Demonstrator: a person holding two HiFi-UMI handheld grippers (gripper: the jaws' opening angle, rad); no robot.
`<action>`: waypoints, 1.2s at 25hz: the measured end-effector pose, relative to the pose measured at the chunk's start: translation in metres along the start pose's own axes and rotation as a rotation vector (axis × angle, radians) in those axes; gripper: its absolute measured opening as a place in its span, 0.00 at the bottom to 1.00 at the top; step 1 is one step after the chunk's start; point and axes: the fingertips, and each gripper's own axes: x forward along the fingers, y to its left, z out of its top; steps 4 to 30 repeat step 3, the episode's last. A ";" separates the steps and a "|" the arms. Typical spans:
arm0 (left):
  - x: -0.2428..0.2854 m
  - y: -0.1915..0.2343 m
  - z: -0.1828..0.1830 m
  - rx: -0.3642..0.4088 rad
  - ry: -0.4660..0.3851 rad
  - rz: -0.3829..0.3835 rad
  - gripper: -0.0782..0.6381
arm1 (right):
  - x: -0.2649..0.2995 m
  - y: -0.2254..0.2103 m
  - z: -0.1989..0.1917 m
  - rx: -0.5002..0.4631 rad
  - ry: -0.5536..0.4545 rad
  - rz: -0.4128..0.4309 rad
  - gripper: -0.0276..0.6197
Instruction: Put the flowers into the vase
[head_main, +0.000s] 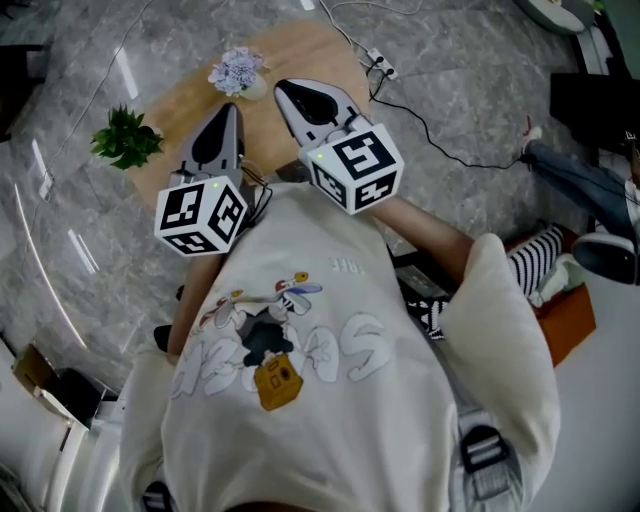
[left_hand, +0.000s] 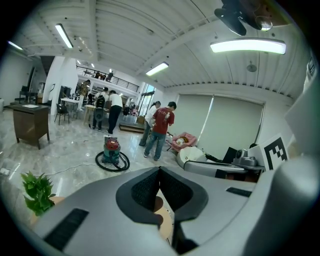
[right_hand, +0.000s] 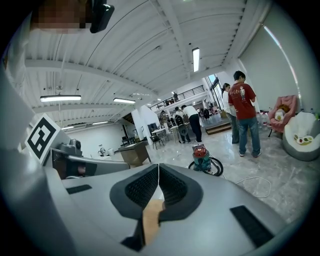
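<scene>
Beyond the left tongs lie flowers, seemingly untouched.

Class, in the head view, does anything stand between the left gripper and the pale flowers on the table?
Nothing visible does. Only wooden table lies between the left gripper and the pale flowers; the green plant sits well off to the side.
</scene>
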 end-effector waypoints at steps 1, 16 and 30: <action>-0.001 -0.002 -0.001 0.000 0.003 -0.001 0.12 | -0.003 0.001 -0.002 0.003 0.002 -0.001 0.06; -0.003 -0.007 -0.004 -0.001 0.007 -0.001 0.12 | -0.009 0.003 -0.004 0.007 0.006 0.000 0.06; -0.003 -0.007 -0.004 -0.001 0.007 -0.001 0.12 | -0.009 0.003 -0.004 0.007 0.006 0.000 0.06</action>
